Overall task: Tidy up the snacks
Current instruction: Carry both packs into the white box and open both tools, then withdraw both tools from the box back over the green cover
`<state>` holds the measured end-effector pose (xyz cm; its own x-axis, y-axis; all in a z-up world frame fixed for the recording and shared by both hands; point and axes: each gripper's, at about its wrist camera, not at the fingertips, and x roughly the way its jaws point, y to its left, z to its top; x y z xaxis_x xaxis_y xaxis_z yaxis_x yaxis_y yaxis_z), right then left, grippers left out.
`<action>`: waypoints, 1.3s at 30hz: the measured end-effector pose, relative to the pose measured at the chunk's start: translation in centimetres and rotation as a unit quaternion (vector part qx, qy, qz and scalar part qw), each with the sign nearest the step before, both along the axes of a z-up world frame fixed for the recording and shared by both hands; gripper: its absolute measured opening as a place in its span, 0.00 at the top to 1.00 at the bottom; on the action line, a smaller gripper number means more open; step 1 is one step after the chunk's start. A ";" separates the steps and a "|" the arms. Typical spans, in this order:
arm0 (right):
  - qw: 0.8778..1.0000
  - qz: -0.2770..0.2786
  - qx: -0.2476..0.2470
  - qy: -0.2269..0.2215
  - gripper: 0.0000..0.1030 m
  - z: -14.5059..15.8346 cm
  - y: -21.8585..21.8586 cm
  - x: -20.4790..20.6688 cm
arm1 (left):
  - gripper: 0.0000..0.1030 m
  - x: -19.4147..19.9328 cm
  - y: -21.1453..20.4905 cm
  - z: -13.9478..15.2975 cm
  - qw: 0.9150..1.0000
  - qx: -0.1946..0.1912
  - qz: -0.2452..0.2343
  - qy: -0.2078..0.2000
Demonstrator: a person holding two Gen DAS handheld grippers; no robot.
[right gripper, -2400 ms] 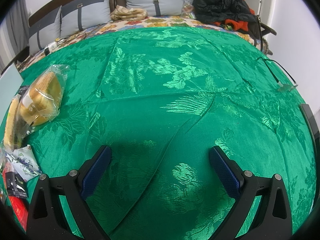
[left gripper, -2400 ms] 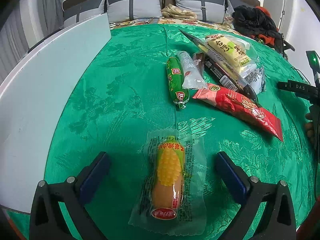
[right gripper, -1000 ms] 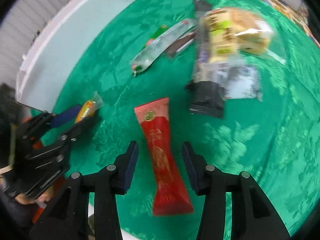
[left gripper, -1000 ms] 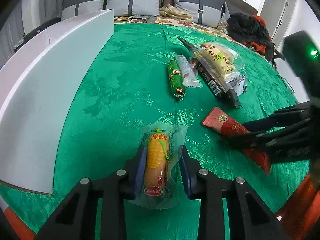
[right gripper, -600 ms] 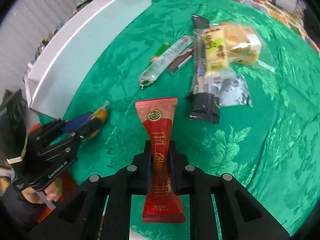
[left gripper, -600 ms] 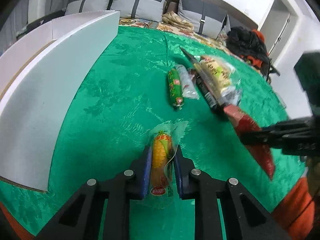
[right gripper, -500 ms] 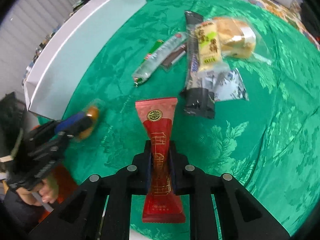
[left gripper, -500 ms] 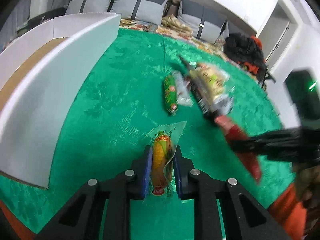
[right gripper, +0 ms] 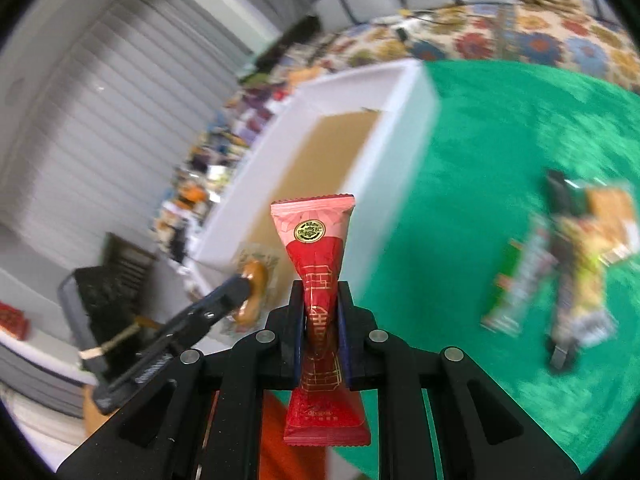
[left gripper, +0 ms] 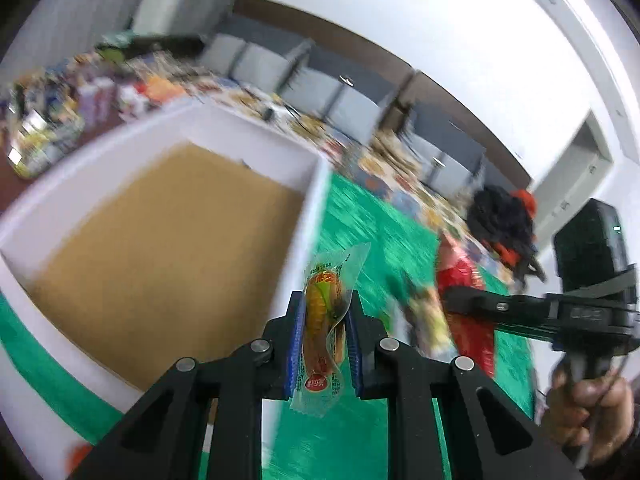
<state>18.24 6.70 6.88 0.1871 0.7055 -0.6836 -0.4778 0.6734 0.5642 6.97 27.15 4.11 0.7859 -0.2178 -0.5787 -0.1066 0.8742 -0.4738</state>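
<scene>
**Two snacks in the air, box coming up**

Left wrist view: my left gripper (left gripper: 322, 334) is clamped on the corn sausage (left gripper: 321, 326) in its clear wrapper, pads squeezing both sides. It's off the green tablecloth (left gripper: 372, 240) and sits just at the near wall of the white box (left gripper: 308, 216), whose brown floor looks bare. Over on the right I can see my right gripper (left gripper: 452, 300) carrying the red packet (left gripper: 460, 276). Everything's pretty blurry.

Right wrist view: right gripper (right gripper: 319, 316) is pinched tight on the red packet (right gripper: 316, 280) around its narrow middle, top end sticking up. The white box (right gripper: 404, 120) is ahead, and the left gripper (right gripper: 236, 288) with its sausage (right gripper: 252, 280) hangs by the near corner. The leftover snacks (right gripper: 560, 256) lie in a pile on the cloth, well apart.

So I'd call this the carry step. Next I reckon both need to get over the rim, drop low, then let go, without the two grippers bumping each other.
</scene>
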 end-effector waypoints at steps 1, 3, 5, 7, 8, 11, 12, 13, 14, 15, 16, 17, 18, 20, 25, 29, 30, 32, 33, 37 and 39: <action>1.000 0.006 0.011 0.001 0.85 0.6 1.4 0.1 | 0.82 0.2 1.0 0.2 1.000 0.008 0.012 0.003; 0.999 0.019 0.030 0.002 0.85 1.3 4.8 0.2 | 0.81 1.3 3.6 -0.3 0.998 0.046 0.035 0.032; 0.999 0.025 0.043 0.004 0.78 1.4 7.2 0.0 | 0.67 2.3 5.1 -1.7 0.991 0.096 0.057 0.077; 0.998 0.022 0.052 0.014 0.42 0.9 8.9 0.5 | 0.12 2.9 6.7 -3.9 0.977 0.143 0.084 0.132; 0.998 0.015 0.056 0.012 0.41 0.8 8.7 0.4 | 0.12 2.5 7.3 -4.5 0.972 0.160 0.099 0.141; 0.999 0.007 0.047 -0.025 0.41 0.7 7.0 -0.4 | 0.12 0.0 7.8 -5.2 0.965 0.194 0.138 0.114; 0.999 0.005 0.028 -0.046 0.39 0.5 6.1 -0.8 | 0.12 -0.6 7.6 -5.0 0.966 0.194 0.144 0.093; 0.998 0.001 0.009 -0.064 0.36 0.2 5.3 -0.9 | 0.11 -1.4 7.3 -4.8 0.967 0.193 0.149 0.072; 0.996 -0.007 -0.016 -0.086 0.34 -0.7 3.8 -1.2 | 0.11 -1.8 6.8 -4.5 0.969 0.191 0.150 0.052; 0.994 -0.015 -0.036 -0.100 0.33 -1.6 2.5 -1.5 | 0.11 -1.8 6.4 -4.4 0.970 0.188 0.147 0.038; 0.990 -0.028 -0.068 -0.116 0.33 -3.3 0.2 -2.0 | 0.10 -1.4 6.0 -4.0 0.973 0.185 0.137 0.025; 0.988 -0.037 -0.088 -0.122 0.33 -4.5 -1.1 -2.0 | 0.10 -1.2 4.8 -4.0 0.976 0.184 0.115 0.010; 0.983 -0.051 -0.117 -0.129 0.33 -6.3 -3.6 -2.5 | 0.10 -0.4 4.1 -3.7 0.977 0.187 0.098 0.003; 0.972 -0.086 -0.168 -0.139 0.33 -9.2 -8.5 -3.6 | 0.10 0.9 2.0 -3.8 0.976 0.210 0.061 -0.001; 0.934 -0.206 -0.260 -0.135 0.33 -13.7 -22.4 -5.7 | 0.10 3.9 -2.1 -6.2 0.950 0.307 0.006 0.055; 0.905 -0.280 -0.296 -0.120 0.33 -14.8 -30.2 -5.8 | 0.10 3.4 -3.2 -6.6 0.940 0.331 0.005 0.078; 0.901 -0.292 -0.300 -0.117 0.33 -14.9 -31.2 -5.6 | 0.10 3.3 -3.1 -6.8 0.940 0.331 0.010 0.083; 0.894 -0.311 -0.301 -0.112 0.33 -15.3 -33.1 -5.4 | 0.10 2.7 -3.0 -7.0 0.938 0.332 0.021 0.093; 0.894 -0.316 -0.299 -0.110 0.33 -15.5 -33.5 -5.4 | 0.10 2.5 -2.8 -7.1 0.940 0.327 0.023 0.097; 0.890 -0.326 -0.290 -0.131 0.24 -15.7 -33.7 -5.5 | 0.10 2.2 -2.3 -6.8 0.948 0.301 0.029 0.098; 0.890 -0.331 -0.285 -0.128 0.20 -15.7 -33.8 -5.5 | 0.10 1.4 -3.1 -5.2 0.950 0.302 0.051 0.062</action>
